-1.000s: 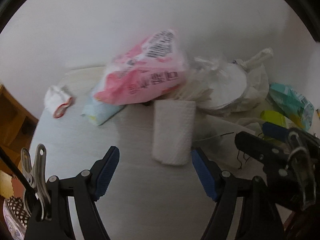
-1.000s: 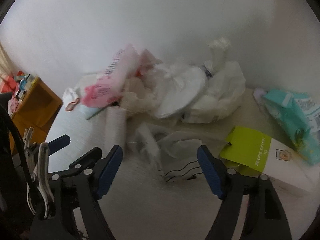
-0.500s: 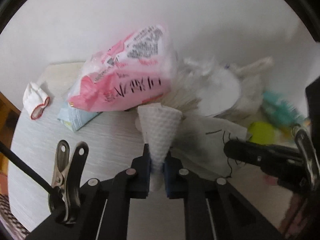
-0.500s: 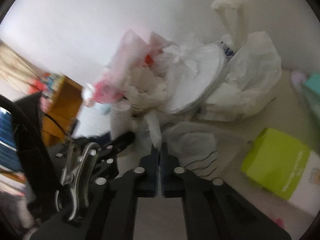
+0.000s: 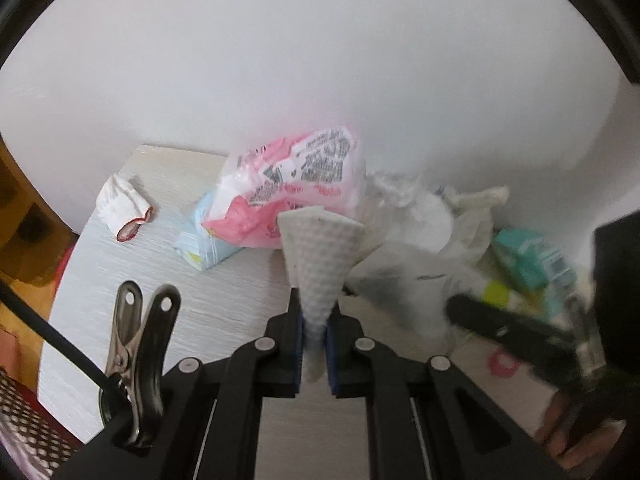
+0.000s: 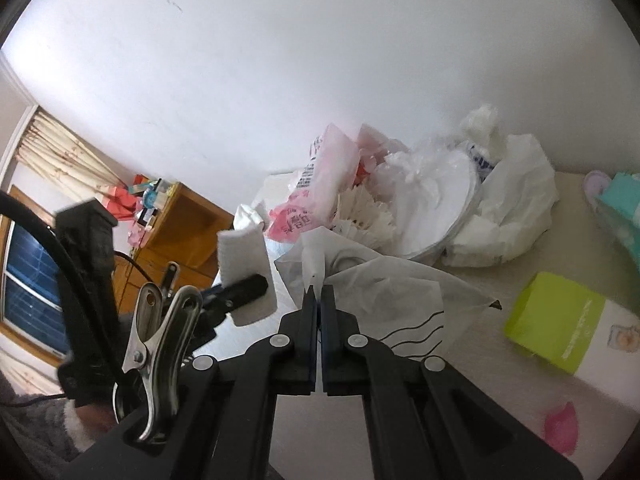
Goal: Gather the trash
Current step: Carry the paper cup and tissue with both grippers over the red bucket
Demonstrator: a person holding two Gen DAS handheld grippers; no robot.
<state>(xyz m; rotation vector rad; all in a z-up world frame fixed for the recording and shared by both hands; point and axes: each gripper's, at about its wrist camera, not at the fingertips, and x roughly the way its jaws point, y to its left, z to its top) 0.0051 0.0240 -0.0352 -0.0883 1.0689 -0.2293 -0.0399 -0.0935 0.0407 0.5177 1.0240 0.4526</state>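
Trash pinched in both grippers above the cluttered table (image 5: 240,292).

Left gripper (image 5: 314,342) has its jaws clamped on a folded white paper towel (image 5: 320,248), held clear of the tabletop. Right gripper (image 6: 319,312) is closed tight on the edge of a thin translucent plastic bag (image 6: 384,280), beside the pink packet (image 6: 320,184) and the green box (image 6: 556,320).

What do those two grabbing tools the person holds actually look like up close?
Both look alike. The left gripper and the right gripper are black plastic frames of linked bars joined by silver rivets, ending in two flat fingers lined with blue pads. A silver metal clip sits beside each, pinning a black cable. A grey fuzzy sleeve shows at the left edge.
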